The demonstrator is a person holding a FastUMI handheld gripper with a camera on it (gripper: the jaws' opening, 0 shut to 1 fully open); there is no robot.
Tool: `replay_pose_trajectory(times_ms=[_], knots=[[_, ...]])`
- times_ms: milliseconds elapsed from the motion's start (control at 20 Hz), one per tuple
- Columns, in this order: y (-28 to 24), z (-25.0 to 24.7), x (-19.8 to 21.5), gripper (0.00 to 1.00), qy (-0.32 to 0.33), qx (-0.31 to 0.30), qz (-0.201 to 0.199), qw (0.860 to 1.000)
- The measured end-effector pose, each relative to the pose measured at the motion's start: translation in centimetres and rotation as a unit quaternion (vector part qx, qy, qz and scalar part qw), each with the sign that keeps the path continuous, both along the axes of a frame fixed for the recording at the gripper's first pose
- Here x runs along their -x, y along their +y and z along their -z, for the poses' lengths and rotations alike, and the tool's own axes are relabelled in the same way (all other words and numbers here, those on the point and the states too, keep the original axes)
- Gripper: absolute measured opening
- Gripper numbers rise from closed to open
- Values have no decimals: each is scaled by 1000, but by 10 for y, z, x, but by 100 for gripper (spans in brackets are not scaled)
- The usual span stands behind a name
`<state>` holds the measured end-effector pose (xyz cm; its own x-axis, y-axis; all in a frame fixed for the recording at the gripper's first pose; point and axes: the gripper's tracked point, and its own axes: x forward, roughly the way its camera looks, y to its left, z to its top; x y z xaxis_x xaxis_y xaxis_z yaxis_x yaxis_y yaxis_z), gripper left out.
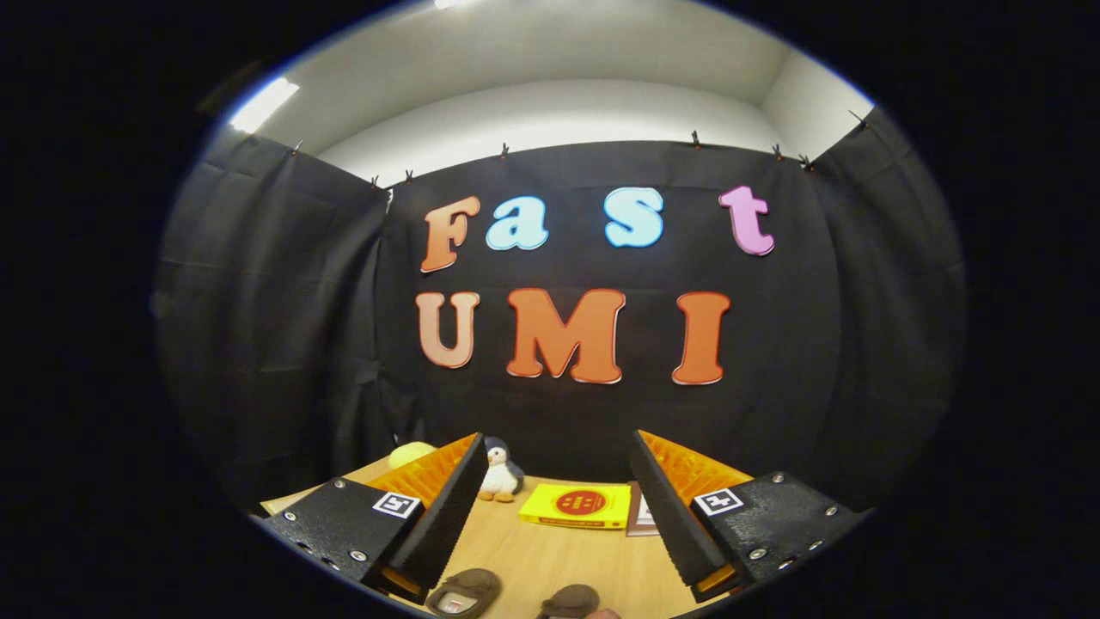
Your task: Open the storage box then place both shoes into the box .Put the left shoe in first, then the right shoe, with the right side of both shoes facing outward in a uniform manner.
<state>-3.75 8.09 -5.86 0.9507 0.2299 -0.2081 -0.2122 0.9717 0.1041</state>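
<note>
**Gripper spread wide, holding nothing**

The gripper (554,507) is raised and aimed level, straight ahead. Its two fingers (443,516) stand far apart, angled outward from each other, with nothing pressed between their toothed inner faces.

wooden table (550,559), two shoes (466,591), penguin toy (500,471), yellow box (577,505)

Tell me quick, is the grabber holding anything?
Gripper: jaws open wide, holding nothing, with the two brown shoes on the table below them.
</note>
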Motion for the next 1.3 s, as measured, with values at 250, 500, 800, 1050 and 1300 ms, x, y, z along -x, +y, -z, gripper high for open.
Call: replay_pose_trajectory(times_ms=[250, 500, 800, 1050, 1300], knots=[[58, 48, 18, 100, 98, -63, -72, 991], [116, 106, 46, 98, 221, -133, -136, 957], [174, 163, 73, 97, 325, -167, -200, 909], [222, 212, 104, 96, 420, -202, -242, 851], [252, 236, 127, 96, 482, -250, -261, 798]])
